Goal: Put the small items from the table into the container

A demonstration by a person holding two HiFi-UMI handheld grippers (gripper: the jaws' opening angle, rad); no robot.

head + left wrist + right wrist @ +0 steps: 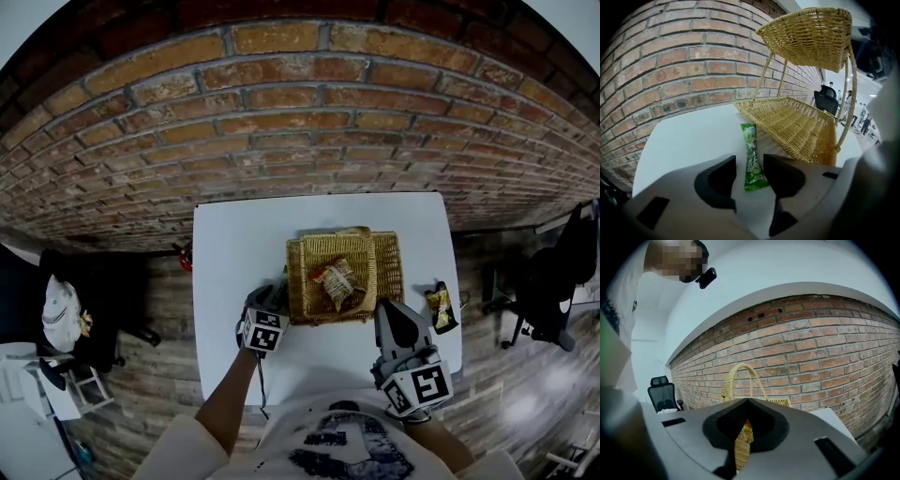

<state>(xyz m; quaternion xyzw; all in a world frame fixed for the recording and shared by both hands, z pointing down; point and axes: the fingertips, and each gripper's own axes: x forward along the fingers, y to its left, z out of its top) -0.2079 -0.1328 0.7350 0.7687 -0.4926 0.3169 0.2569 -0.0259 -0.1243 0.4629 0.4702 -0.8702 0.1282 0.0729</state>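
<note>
Since the green sachet (750, 140) lies flat on the white table (689, 136) between the left gripper's (750, 159) parted jaws, with neither pad pressing it, it looks light, limp and slick; a pinch across its narrow width near this end should hold. That gripper slants steeply down just beside the wicker basket's (801, 122) lower tier. Beyond, the right gripper (747, 403), jaws pressed together, points nearly level at the basket's near corner.

One basket (390, 265), three snack packets (338, 282) (440, 307) (752, 157), two tools (749, 174) (747, 417).
</note>
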